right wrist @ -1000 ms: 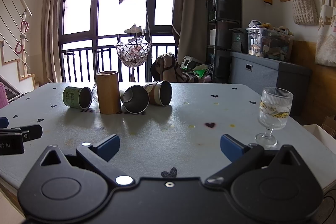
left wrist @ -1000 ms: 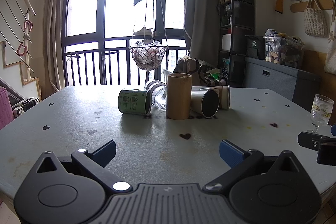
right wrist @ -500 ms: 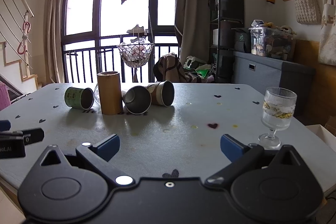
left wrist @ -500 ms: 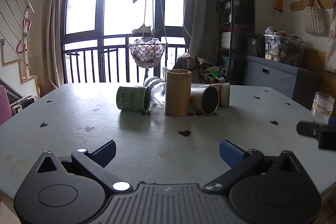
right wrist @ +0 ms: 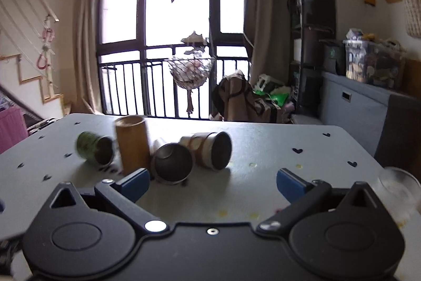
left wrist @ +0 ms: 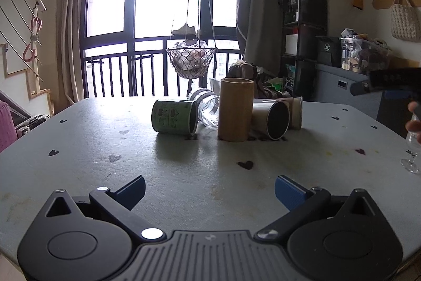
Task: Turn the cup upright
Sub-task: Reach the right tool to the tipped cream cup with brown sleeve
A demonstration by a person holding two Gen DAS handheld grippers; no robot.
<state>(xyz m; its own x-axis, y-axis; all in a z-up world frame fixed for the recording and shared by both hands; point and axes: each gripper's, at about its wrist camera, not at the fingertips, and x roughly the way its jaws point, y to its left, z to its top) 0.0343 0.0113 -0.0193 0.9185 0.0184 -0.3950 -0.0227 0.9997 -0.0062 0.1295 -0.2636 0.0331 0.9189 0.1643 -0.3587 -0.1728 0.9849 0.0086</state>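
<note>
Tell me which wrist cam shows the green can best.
Left wrist: the green can lies on its side, sharp, label readable as print, nothing covering it. Right wrist shows it motion-blurred, with its open mouth facing the camera.

Bright daylight came through a tall dark-framed window (left wrist: 168, 25) with a railing, flanked by curtains (left wrist: 256, 17). Dark shelving (left wrist: 302, 25) stood at the right; a wire basket (left wrist: 190, 62) hung beyond the grey bench (left wrist: 79, 138).

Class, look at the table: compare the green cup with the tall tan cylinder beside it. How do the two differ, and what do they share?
Pose: the green cup lies on its side, while the tan cylinder stands upright.
Look: the green cup carries printed labelling; the tan cylinder is plain.
Size: the green cup is shorter than the tan cylinder.
Shared: both are cylindrical and rest on the table, untouched by either gripper.
</note>
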